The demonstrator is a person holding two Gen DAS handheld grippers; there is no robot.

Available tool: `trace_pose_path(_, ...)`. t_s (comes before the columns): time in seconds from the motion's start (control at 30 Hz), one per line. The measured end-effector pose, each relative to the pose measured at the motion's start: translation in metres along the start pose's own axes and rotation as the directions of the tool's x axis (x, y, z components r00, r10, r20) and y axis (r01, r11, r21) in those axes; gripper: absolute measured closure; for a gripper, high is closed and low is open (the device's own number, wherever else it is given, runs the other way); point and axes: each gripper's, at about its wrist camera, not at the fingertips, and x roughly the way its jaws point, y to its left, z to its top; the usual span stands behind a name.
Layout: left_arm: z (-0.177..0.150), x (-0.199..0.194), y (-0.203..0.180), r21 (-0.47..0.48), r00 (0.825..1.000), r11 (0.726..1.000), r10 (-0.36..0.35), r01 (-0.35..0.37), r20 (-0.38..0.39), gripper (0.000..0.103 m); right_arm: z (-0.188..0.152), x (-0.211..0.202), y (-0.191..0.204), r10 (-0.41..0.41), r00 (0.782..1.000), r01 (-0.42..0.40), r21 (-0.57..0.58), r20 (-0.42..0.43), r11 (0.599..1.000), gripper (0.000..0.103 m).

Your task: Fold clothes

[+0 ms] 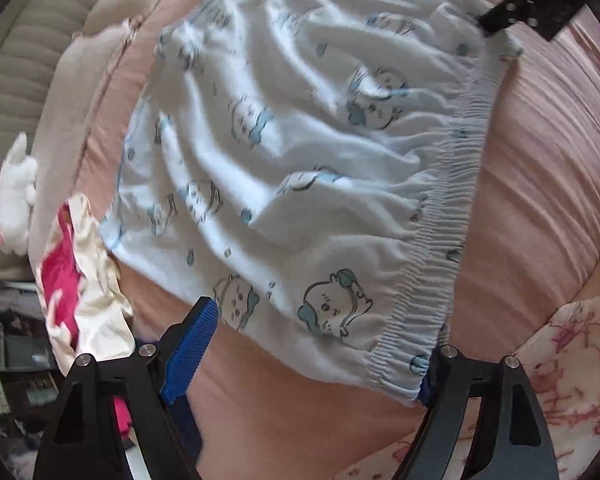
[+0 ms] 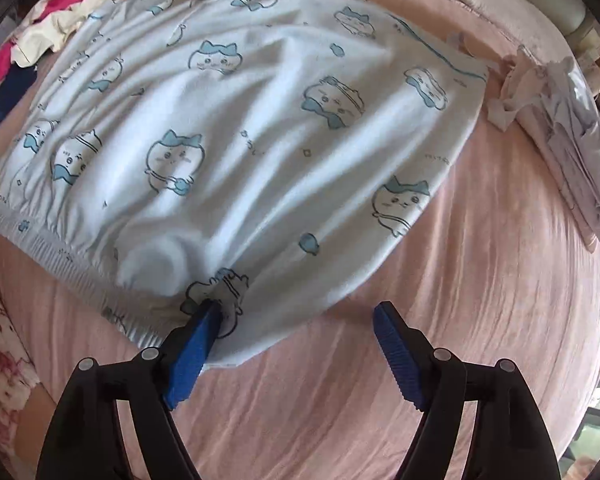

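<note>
Lying spread on a pink bed cover [image 2: 480, 340] are the shorts [image 2: 236, 140], light blue with little cartoon animals, and both grippers are sitting close at the stretchy waistband [image 1: 440, 216] end.

The right gripper [image 2: 296, 316] is standing wide open. Its left finger [image 2: 196, 344] is touching the cloth near the waistband corner, with a bit of cloth bunching up at its tip, while its right finger is hanging over bare bed cover, just off the cloth edge. Nothing is being pinched there.

The left gripper [image 1: 320, 344] is also spread wide. One finger [image 1: 192, 344] is lying over bare bed cover just below the shorts. The other finger's tip is tucked behind the waistband corner, so I cannot tell if it is under the cloth or only beside it. To me this looks like the two grippers are lining up on the waistband corners, or letting them go; the pictures fit both.

Past the fingers, the shorts are wrinkling a bit and are not doubled over anywhere I can see.

Farther out, to the right of the right fingers, a pile of pale clothes [image 2: 572, 152] is sitting near the bed edge. To the left, a pink and cream cloth [image 1: 80, 280] is lying just beside the leg end. Open bed cover is showing between the shorts and the pale pile, so that looks like the easy room for moving.
</note>
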Motion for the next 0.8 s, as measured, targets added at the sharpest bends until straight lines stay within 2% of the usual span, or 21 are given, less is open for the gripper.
trace_pose_path(0.03, 0.002, -0.007, -0.004, 0.026, 0.999, 0.999, 0.023, -0.024, 0.040, 0.021, -0.002, -0.001, -0.003, -0.027, 1.000, 0.027, -0.014, -0.012, 1.000, 0.025)
trace_pose_path(0.07, 0.004, -0.013, -0.004, 0.037, 0.997, 0.999, 0.015, -0.017, 0.073, 0.021, -0.005, -0.003, -0.006, -0.043, 0.999, 0.043, -0.021, -0.013, 0.999, 0.025)
trace_pose_path(0.2, 0.002, -0.050, -0.010, 0.033, 0.981, 0.990, -0.139, 0.135, 0.137, 0.020, -0.013, -0.016, -0.014, -0.072, 0.997, 0.072, -0.025, 0.020, 0.997, 0.025)
trace_pose_path(0.23, 0.002, -0.051, -0.010, 0.019, 0.978, 0.988, -0.156, 0.155, 0.139, 0.020, -0.014, -0.022, -0.017, -0.035, 0.998, 0.035, -0.005, 0.051, 0.999, 0.025)
trace_pose_path(0.27, 0.003, -0.055, -0.010, -0.026, 0.976, 0.985, -0.167, 0.172, 0.138, 0.020, -0.014, -0.029, -0.021, 0.035, 0.995, -0.037, 0.029, 0.097, 0.999, 0.025)
trace_pose_path(0.33, 0.004, -0.061, -0.008, -0.127, 0.974, 0.972, -0.182, 0.199, 0.133, 0.020, -0.012, -0.032, -0.022, 0.112, 0.983, -0.123, 0.068, 0.145, 0.990, 0.023)
trace_pose_path(0.4, 0.000, -0.062, 0.009, -0.285, 0.978, 0.937, -0.177, 0.202, 0.113, 0.020, -0.009, -0.032, -0.022, 0.171, 0.968, -0.191, 0.097, 0.184, 0.977, 0.023)
trace_pose_path(0.43, 0.000, -0.052, 0.023, -0.363, 0.976, 0.907, -0.188, 0.214, 0.108, 0.020, -0.010, -0.030, -0.021, 0.161, 0.971, -0.178, 0.086, 0.175, 0.980, 0.023)
trace_pose_path(0.47, 0.000, -0.038, 0.034, -0.420, 0.974, 0.879, -0.208, 0.227, 0.093, 0.020, -0.012, -0.027, -0.018, 0.121, 0.982, -0.130, 0.055, 0.144, 0.990, 0.023)
trace_pose_path(0.5, -0.001, -0.027, 0.038, -0.442, 0.972, 0.867, -0.229, 0.231, 0.059, 0.020, -0.015, -0.023, -0.016, 0.080, 0.990, -0.083, 0.022, 0.115, 0.996, 0.023)
trace_pose_path(0.53, -0.003, -0.015, 0.038, -0.442, 0.970, 0.869, -0.242, 0.223, 0.015, 0.020, -0.017, -0.019, -0.013, 0.037, 0.996, -0.036, -0.013, 0.087, 0.999, 0.018)
trace_pose_path(0.6, -0.008, 0.004, 0.021, -0.338, 0.968, 0.924, -0.226, 0.178, -0.108, 0.020, -0.022, -0.012, -0.008, -0.052, 0.998, 0.055, -0.085, 0.035, 0.995, 0.007)
trace_pose_path(0.63, -0.012, 0.009, 0.011, -0.284, 0.963, 0.943, -0.223, 0.173, -0.154, 0.019, -0.024, -0.008, -0.006, -0.098, 0.995, 0.099, -0.123, 0.012, 0.987, 0.005)
trace_pose_path(0.67, -0.016, 0.011, 0.004, -0.241, 0.957, 0.955, -0.222, 0.174, -0.189, 0.019, -0.027, -0.006, -0.010, -0.110, 0.994, 0.108, -0.129, -0.015, 0.986, 0.005)
trace_pose_path(0.7, -0.018, 0.008, 0.002, -0.228, 0.953, 0.957, -0.228, 0.181, -0.200, 0.019, -0.030, -0.006, -0.019, -0.096, 0.994, 0.090, -0.108, -0.046, 0.990, 0.005)
trace_pose_path(0.77, -0.019, -0.001, 0.005, -0.211, 0.951, 0.960, -0.228, 0.184, -0.208, 0.019, -0.033, -0.011, -0.032, -0.033, 0.998, 0.030, -0.055, -0.054, 0.998, 0.005)
trace_pose_path(0.8, -0.017, -0.008, 0.009, -0.225, 0.956, 0.955, -0.233, 0.192, -0.175, 0.019, -0.034, -0.014, -0.039, 0.002, 0.999, -0.003, -0.027, -0.049, 1.000, 0.005)
